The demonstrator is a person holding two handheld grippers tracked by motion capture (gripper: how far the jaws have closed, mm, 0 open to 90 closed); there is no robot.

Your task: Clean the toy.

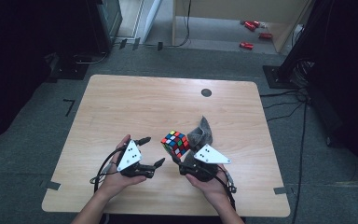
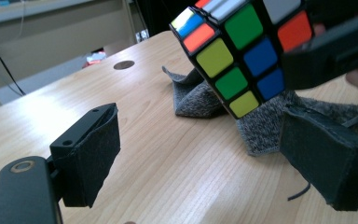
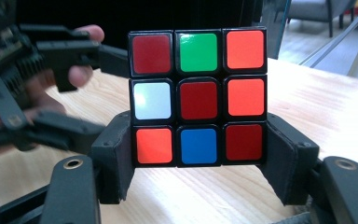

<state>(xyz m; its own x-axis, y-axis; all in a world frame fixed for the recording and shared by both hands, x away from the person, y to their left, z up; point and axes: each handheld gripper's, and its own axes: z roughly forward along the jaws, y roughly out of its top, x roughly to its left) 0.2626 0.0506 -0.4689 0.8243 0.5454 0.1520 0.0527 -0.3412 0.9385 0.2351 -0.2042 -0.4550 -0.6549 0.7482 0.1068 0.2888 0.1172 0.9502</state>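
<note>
Wooden bench (image 1: 121, 107): right gripper (image 1: 179, 161) clamps puzzle cube (image 1: 175, 143) above grey cloth (image 1: 201, 131), presumably for turning; left gripper (image 1: 151, 151) beside cube, jaws apart.

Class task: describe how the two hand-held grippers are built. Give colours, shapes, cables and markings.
Both the left claw and right claw are black, each topped by a pale three-cornered plate with dark dots. Their fingers carry dark felt-like pads. A black cable trails from the left one. Forearms are bare.

Left gripper (image 1: 150, 151) fingers spread wide; right gripper (image 1: 174, 157) fingers clamped, raised.
</note>
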